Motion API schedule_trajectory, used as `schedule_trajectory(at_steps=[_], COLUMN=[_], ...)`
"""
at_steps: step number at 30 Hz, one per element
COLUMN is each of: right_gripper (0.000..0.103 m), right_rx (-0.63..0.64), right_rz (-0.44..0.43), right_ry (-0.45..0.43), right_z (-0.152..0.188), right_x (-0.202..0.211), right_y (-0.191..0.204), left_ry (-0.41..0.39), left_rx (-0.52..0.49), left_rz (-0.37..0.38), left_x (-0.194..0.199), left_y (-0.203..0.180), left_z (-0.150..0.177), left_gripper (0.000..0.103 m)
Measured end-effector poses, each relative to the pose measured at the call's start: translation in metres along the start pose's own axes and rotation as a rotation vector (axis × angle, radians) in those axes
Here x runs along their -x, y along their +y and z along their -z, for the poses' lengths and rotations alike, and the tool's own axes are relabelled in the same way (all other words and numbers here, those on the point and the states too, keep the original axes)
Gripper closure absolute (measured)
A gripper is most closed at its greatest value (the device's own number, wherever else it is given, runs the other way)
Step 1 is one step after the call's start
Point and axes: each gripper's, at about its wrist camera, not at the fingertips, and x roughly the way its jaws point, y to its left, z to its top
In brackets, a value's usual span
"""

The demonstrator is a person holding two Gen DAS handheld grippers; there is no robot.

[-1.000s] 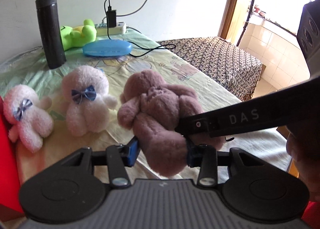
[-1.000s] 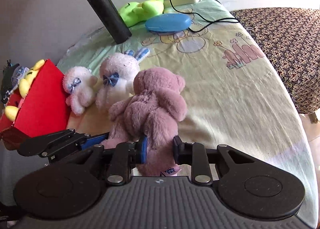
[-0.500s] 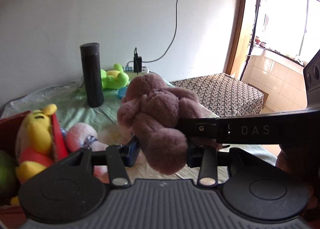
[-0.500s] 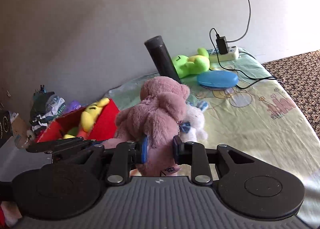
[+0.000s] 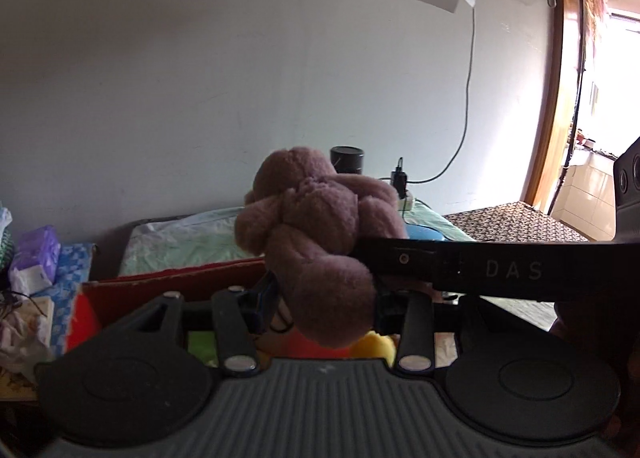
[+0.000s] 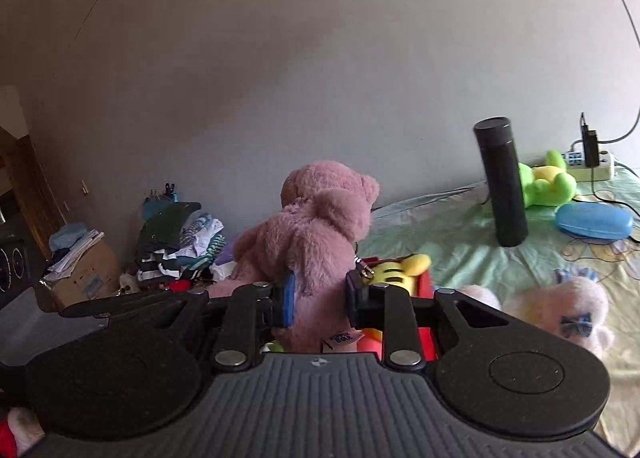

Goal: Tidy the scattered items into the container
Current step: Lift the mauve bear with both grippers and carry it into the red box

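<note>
Both grippers hold one mauve plush bear in the air. My left gripper is shut on one of its legs, and the right gripper's black finger crosses that view from the right. In the right wrist view the right gripper is shut on the bear low on its body. Below the bear lies the red box, its rim showing in both views, with a yellow striped plush inside. Two pale pink plush toys lie on the bed to the right of the box.
A black flask, a green plush, a blue case and a power strip with cables stand at the back of the bed. Clothes and a cardboard box pile up left of the bed.
Both grippers lifted the mauve bear off the bed and carried it left, over the red box. The pale pink toys stayed on the sheet.
</note>
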Motion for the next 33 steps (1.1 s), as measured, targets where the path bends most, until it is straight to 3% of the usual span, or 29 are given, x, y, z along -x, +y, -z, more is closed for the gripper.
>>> schedule_trajectory(at_steps=[11,20,25,33], right_gripper=[0.076,0.076,0.076,0.076], right_rx=[-0.007,-0.045,-0.073,-0.12], right_rz=[-0.088,-0.116,-0.084,0.004], right_ry=[0.091,0.29,0.382,0.442], right_z=[0.014,0.025,0.033,0.039], right_x=[-0.064,-0.114,-0.134,-0.142], right_y=[0.053,0.064,0.063,0.048], left_ry=[0.058,0.195,0.267,0.344], left_rx=[0.033,0.092,0.112,0.067], left_rz=[-0.117,-0.174,-0.163,-0.126], left_x=[0.015,-0.002,-0.019,-0.046], left_y=[0.072,0.11,0.12,0.11], left_z=[0.013,0.03,0.036,0.037], left_gripper=[0.061,0.061,0.061,0.061])
